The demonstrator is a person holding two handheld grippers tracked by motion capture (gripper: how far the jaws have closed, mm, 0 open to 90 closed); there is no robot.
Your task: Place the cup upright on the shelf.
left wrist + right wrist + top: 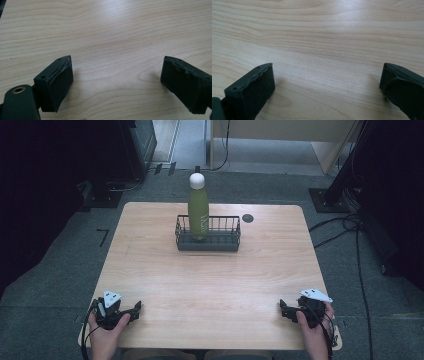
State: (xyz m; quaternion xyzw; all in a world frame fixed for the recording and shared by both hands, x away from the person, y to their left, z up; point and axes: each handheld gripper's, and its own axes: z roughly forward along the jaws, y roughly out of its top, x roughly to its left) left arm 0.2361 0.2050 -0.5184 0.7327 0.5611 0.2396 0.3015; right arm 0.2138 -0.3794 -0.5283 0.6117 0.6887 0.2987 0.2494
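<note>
Pale wood grain runs across the table (210,285), which stands on grey carpet with dark stands and cables around it.

Nearest, at the bottom of the high view, two hands come in from the lower edge. The left gripper (131,312) lies at the lower left corner of the tabletop and the right gripper (286,310) at the lower right, both low over the wood and pointing inward toward each other, well apart. Each carries a grey three-cornered plate on top.

From above, the gap between the jaws is too small to read. The left gripper view settles it: the left gripper (116,83) has its jaws wide apart, with bare wood between them and the worn black pads (61,86) facing each other. The right gripper view shows the same for the right gripper (327,91): jaws spread, nothing between them, just the tabletop.

Farther up the high view, near the far edge at centre frame, sits a dark wire basket (222,241). A green bottle (198,212) with a white cap stands upright in its left part. Just right of the basket, a small dark round spot (248,218) marks the wood.
</note>
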